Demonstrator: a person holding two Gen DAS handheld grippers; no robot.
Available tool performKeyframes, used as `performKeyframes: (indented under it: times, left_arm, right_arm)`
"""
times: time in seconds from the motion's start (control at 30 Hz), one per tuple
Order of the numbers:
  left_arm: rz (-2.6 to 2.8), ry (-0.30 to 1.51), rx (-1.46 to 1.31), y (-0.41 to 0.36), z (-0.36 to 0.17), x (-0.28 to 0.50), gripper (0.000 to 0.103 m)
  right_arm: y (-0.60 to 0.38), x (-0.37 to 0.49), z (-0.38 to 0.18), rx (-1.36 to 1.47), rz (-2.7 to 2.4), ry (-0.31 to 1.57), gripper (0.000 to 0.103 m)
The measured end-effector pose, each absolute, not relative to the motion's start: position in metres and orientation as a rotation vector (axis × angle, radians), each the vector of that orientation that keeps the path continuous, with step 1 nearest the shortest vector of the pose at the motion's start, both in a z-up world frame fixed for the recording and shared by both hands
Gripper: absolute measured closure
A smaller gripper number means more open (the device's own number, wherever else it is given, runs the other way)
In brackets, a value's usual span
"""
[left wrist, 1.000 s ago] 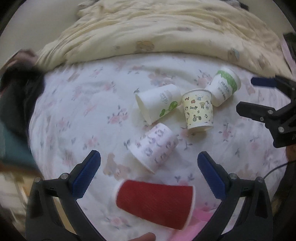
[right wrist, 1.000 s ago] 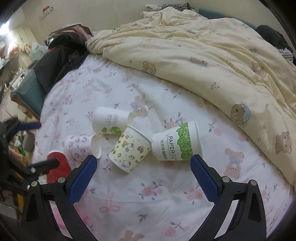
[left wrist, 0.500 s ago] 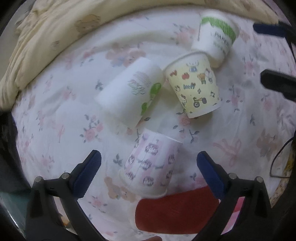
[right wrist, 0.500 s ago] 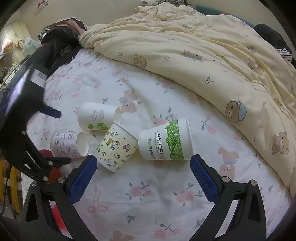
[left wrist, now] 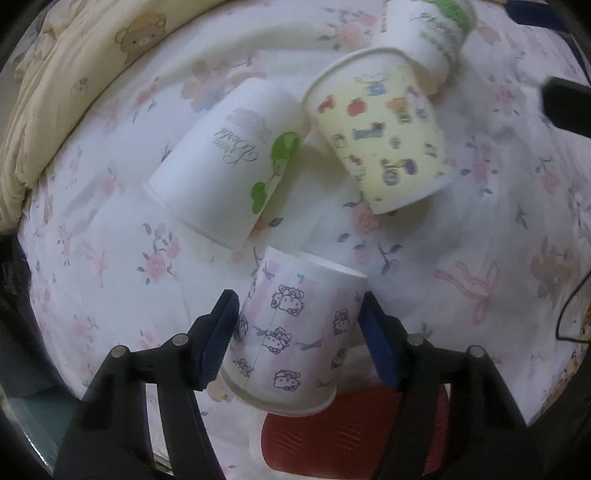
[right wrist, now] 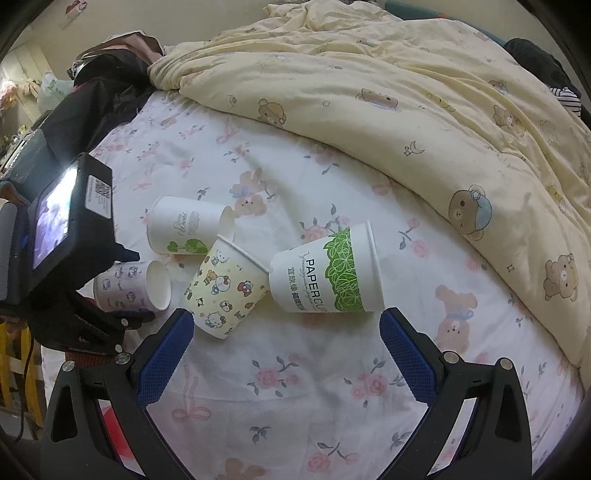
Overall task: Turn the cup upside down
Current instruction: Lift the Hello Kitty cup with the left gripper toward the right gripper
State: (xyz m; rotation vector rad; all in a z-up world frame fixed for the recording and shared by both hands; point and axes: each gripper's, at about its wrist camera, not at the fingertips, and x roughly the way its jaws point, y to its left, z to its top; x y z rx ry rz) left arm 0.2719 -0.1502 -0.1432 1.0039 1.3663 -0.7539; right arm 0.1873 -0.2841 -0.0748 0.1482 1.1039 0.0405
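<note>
Several paper cups lie on their sides on a floral bed sheet (left wrist: 480, 229). My left gripper (left wrist: 299, 339) is shut on the pink kitty-print cup (left wrist: 291, 332), its blue pads pressing both sides. The same cup shows in the right wrist view (right wrist: 129, 290), with the left gripper (right wrist: 122, 288) around it. Beyond it lie a white cup with a green sprout (left wrist: 229, 166), a yellow cartoon cup (left wrist: 384, 129) and a green-banded cup (left wrist: 424, 33). A red cup (left wrist: 351, 432) lies under my left gripper. My right gripper (right wrist: 286, 354) is open and empty, in front of the yellow cup (right wrist: 225, 288) and green-banded cup (right wrist: 328, 273).
A cream bear-print duvet (right wrist: 406, 103) is bunched along the far side of the bed. Dark clothes (right wrist: 110, 74) lie at the far left corner. The bed's edge runs close behind the left gripper, with a yellow stool (right wrist: 22, 350) below.
My left gripper moved forward and down onto the pink kitty-print cup and closed on its sides. My right gripper stayed open and shifted only slightly.
</note>
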Motion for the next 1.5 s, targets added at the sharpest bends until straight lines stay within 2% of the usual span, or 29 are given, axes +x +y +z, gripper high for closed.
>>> performKeyframes:
  times: [0.2, 0.4, 0.73, 1.17, 1.37, 1.5]
  left_arm:
    - [-0.71, 1.319, 0.904, -0.148, -0.098, 0.268, 0.042]
    - [-0.585, 1.306, 0.625, -0.141, -0.049, 0.252, 0.041]
    - [-0.373, 1.302, 0.174, -0.093, -0.009, 0.211, 0.041]
    - [-0.259, 1.296, -0.063, -0.059, -0.006, 0.107, 0.041]
    - [-0.188, 1.262, -0.055, -0.05, -0.017, 0.061, 0.041]
    - [-0.161, 1.317, -0.13, -0.045, -0.037, 0.036, 0.041]
  right_arm:
    - [-0.284, 0.184, -0.07, 0.155, 0.048, 1.096, 0.0]
    - [-0.291, 0.167, -0.052, 0.208, 0.054, 1.059, 0.0]
    - [-0.284, 0.121, -0.017, 0.194, 0.084, 0.982, 0.0]
    - [-0.281, 0.042, -0.007, 0.216, 0.122, 0.95, 0.0]
    - [-0.28, 0.008, -0.01, 0.233, 0.124, 0.952, 0.0]
    - [-0.281, -0.007, -0.012, 0.26, 0.134, 0.965, 0.0]
